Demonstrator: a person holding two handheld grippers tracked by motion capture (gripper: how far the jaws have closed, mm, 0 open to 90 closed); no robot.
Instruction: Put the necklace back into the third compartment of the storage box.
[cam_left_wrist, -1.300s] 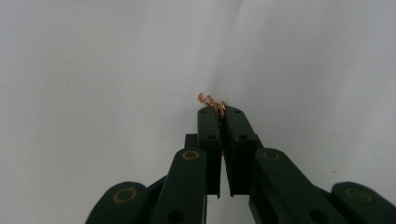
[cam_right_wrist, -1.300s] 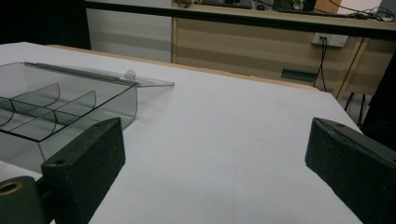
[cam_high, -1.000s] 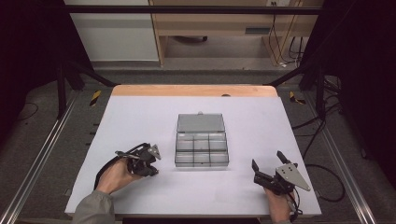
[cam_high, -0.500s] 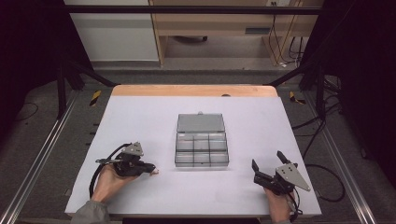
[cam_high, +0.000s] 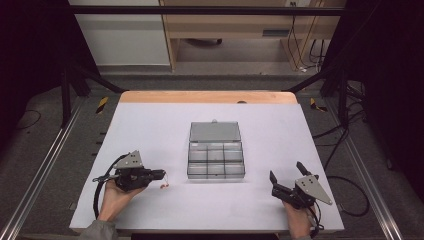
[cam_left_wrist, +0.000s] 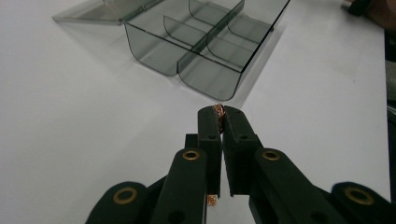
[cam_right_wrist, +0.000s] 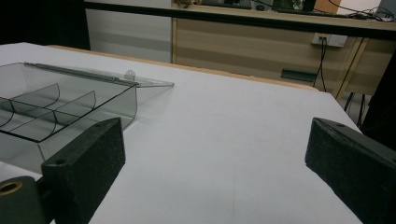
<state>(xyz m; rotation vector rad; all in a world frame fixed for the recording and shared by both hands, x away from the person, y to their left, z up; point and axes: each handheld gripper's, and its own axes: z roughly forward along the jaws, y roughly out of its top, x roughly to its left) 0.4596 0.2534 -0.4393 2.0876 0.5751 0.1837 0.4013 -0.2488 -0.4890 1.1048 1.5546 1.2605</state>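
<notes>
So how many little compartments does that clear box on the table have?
6, in the clear box: two rows of three, one row by the opened lid, the other along the edge nearest the person. All look empty; the left gripper pinches a small coppery piece nearby.

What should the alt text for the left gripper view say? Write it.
Left hand-held gripper shut on a small copper-coloured chain, above a white table. Beyond it sits an open clear compartment box, its lid laid flat.

A white table (cam_high: 150, 125) with a wooden strip along its far edge carries a clear compartment box (cam_high: 216, 161) at its middle, the lid (cam_high: 214, 131) folded open flat toward the far side
</notes>
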